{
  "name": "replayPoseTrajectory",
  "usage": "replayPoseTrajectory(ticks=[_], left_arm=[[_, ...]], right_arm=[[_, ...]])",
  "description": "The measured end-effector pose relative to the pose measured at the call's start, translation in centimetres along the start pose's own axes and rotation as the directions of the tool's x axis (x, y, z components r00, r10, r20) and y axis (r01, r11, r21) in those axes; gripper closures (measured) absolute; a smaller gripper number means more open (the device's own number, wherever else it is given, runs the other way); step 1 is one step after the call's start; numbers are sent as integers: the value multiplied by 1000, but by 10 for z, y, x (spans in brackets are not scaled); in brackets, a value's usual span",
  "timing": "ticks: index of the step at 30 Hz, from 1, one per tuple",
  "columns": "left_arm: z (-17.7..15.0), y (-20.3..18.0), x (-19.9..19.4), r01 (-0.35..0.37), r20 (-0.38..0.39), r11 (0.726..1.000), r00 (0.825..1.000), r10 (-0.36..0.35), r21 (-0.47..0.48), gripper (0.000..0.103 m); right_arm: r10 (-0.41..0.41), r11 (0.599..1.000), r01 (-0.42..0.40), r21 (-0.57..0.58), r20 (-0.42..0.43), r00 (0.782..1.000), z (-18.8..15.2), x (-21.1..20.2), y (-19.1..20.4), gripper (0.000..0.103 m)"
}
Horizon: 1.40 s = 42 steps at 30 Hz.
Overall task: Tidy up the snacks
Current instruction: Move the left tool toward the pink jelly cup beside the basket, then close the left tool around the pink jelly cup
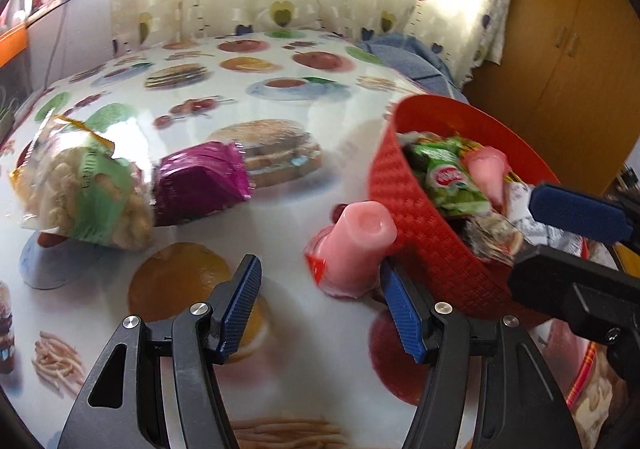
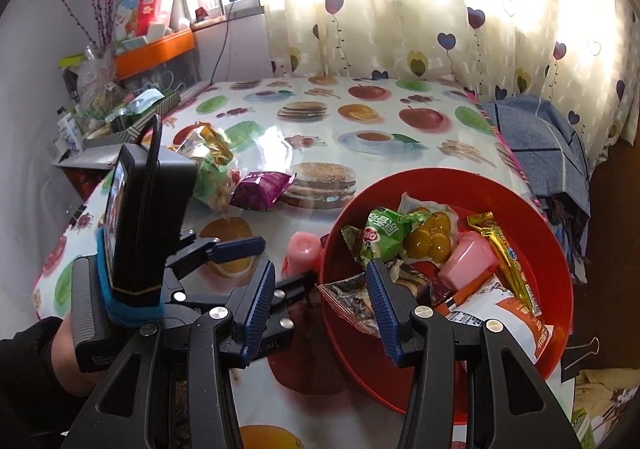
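The red basket [image 2: 532, 217] serves as the landmark; most of the snacks already lie inside it — a green packet [image 2: 383, 236], a clear pouch of yellow-green fruit [image 2: 430, 235], a pink jelly cup [image 2: 468, 260], a gold stick pack [image 2: 505, 259], a white-and-orange bag [image 2: 506, 315] and a clear packet of dark pieces [image 2: 356, 303] near its front wall. By my reckoning the job is well past halfway.

Three things remain outside on the fruit-print tablecloth [image 1: 280, 97]: a second pink jelly cup [image 1: 354, 245] touching the basket's outer wall on its left; farther left of the basket, a purple packet [image 1: 200, 181]; beyond that, a clear bag of pale puffs [image 1: 80, 189] just beside the purple one.

The left gripper [image 1: 320, 301] is spread wide and holds nothing; its right finger sits by the loose jelly cup, close against the basket wall — likely the next thing to be picked up. The right gripper [image 2: 320, 309] is also wide open and empty; it straddles the basket's near rim.
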State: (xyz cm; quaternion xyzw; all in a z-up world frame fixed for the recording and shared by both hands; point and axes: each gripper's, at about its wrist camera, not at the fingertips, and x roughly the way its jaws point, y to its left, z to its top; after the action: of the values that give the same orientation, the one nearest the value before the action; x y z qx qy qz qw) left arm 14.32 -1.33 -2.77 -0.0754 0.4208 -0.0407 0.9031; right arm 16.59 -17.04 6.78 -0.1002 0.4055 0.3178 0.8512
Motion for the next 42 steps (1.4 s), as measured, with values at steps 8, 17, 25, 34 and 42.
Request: replayPoseTrajectory(ticks=[8, 17, 25, 34, 42], left_arm=[[4, -1, -1, 44, 24, 999, 999, -44, 5, 40], [19, -8, 11, 5, 29, 1000, 1000, -5, 26, 71], [9, -2, -2, -15, 44, 1000, 999, 15, 5, 73], [-11, 31, -37, -66, 58, 995, 996, 70, -75, 73], [-19, 59, -57, -91, 80, 988, 992, 102, -126, 73]], right_arm=[[10, 1000, -10, -3, -4, 1000, 2, 5, -2, 57], [2, 1000, -2, 4, -10, 1000, 3, 9, -8, 57], [1, 1000, 0, 3, -7, 1000, 5, 9, -10, 57], [34, 999, -35, -26, -17, 999, 19, 24, 6, 57], [89, 993, -93, -75, -60, 994, 43, 56, 31, 57]])
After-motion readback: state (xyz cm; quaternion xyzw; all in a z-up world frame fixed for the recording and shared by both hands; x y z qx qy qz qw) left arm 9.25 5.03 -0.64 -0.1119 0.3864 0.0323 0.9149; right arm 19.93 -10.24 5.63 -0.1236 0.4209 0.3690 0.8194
